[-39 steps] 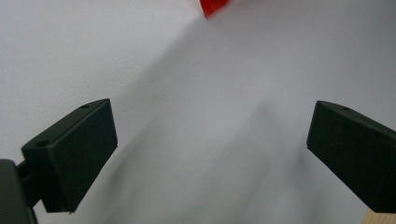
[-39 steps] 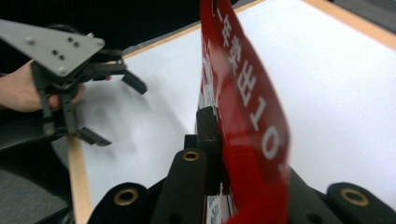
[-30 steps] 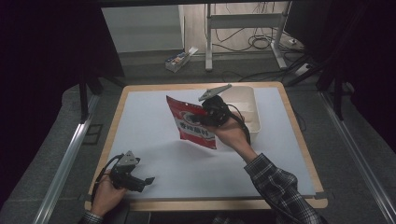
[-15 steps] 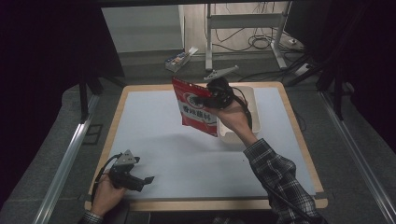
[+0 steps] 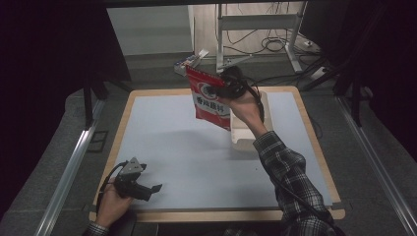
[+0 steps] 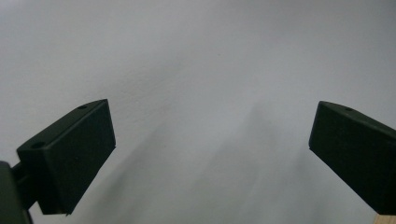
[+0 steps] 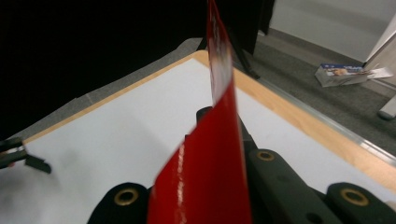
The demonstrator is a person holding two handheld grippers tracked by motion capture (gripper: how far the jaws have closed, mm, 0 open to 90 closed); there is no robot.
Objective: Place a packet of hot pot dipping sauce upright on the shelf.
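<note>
While the high view shows the red bag's (image 5: 211, 101) printed face, the right gripper view catches its edge.

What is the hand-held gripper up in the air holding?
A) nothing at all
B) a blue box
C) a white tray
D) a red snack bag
D: the right hand-held gripper is shut on the red snack bag, which hangs in the air above the table beside the white tray.

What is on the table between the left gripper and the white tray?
Nothing: in the high view, the table is bare between the left gripper and the white tray. The red bag hangs above, in the right gripper.
</note>
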